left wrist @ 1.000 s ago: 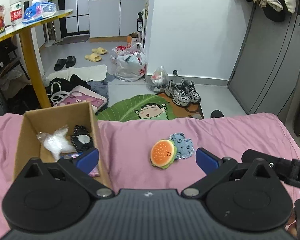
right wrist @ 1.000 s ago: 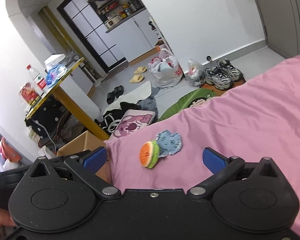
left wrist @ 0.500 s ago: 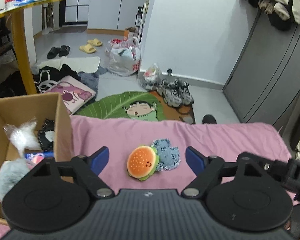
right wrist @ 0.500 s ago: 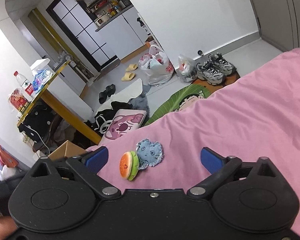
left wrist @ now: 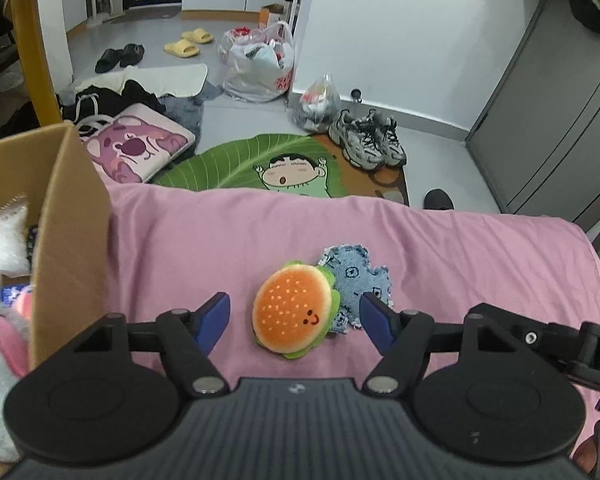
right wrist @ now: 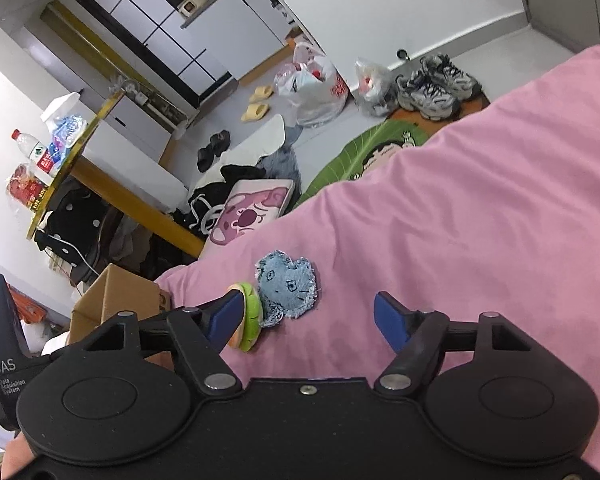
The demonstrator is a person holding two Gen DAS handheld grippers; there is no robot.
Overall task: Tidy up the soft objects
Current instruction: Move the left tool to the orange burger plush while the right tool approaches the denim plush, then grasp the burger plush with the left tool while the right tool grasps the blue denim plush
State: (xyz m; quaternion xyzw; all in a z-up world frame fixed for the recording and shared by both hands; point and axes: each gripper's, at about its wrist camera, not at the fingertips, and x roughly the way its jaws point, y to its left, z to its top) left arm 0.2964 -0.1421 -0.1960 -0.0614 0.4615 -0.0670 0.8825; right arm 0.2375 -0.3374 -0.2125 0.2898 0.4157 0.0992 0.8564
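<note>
While both tongs gape, the burger plush lies bun-up, overlapping the denim plush.

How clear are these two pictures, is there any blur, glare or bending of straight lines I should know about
Left wrist view: sharp and evenly lit; the burger plush and denim plush read crisply, while the grey cabinet edges bow from the fisheye. Right wrist view: tilted, with curved walls and washed-out brightness at the left edge; the cardboard box and pink sheet stay in focus.

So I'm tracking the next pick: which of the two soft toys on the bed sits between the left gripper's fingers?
The burger plush, orange bun with green trim; the blue denim toy lies behind it.
</note>
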